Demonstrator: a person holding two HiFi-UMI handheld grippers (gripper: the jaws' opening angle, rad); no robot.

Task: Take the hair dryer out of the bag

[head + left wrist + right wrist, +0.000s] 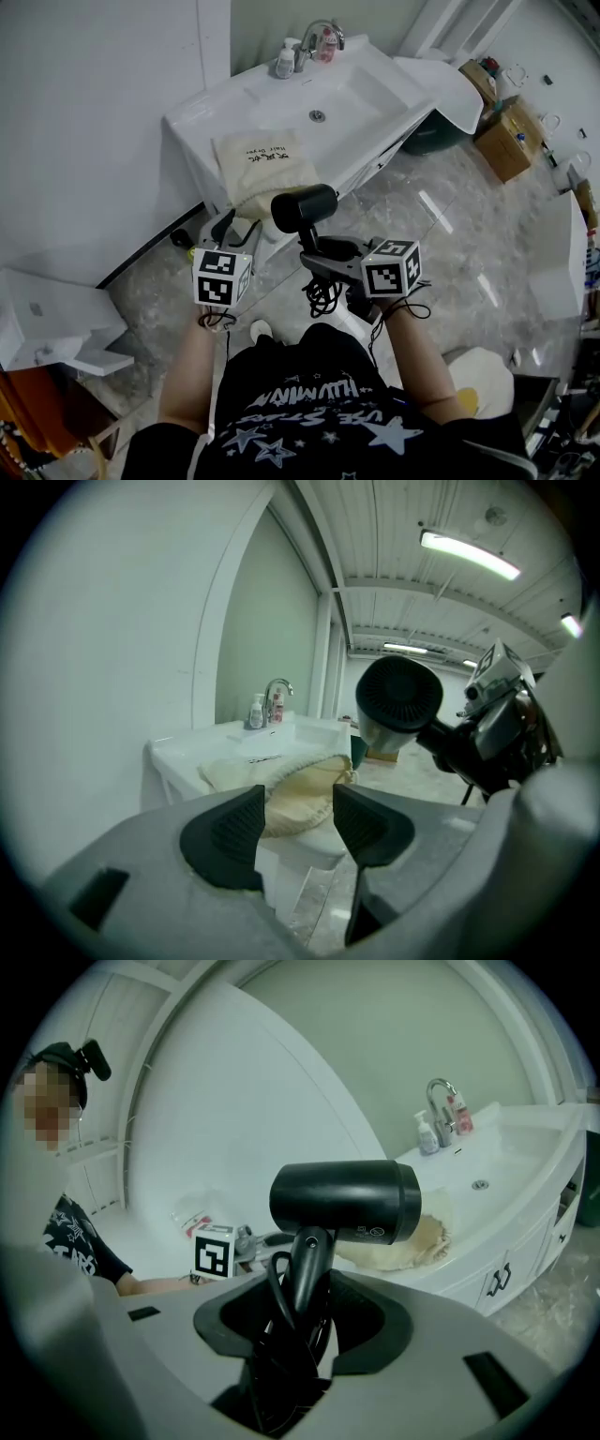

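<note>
Right gripper (305, 1316): we are clamping fingers on the hair dryer (345, 1202) handle | left gripper (298, 829): we are holding fingers apart

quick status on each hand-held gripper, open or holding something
Left hand-held gripper: open, nothing between its jaws.
Right hand-held gripper: closed on the handle of the hair dryer.

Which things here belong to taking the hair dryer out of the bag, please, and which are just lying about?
Job: hair dryer, gripped by the right tool; bag; left tool, open.
Lying about: faucet; soap bottle; cardboard box.
</note>
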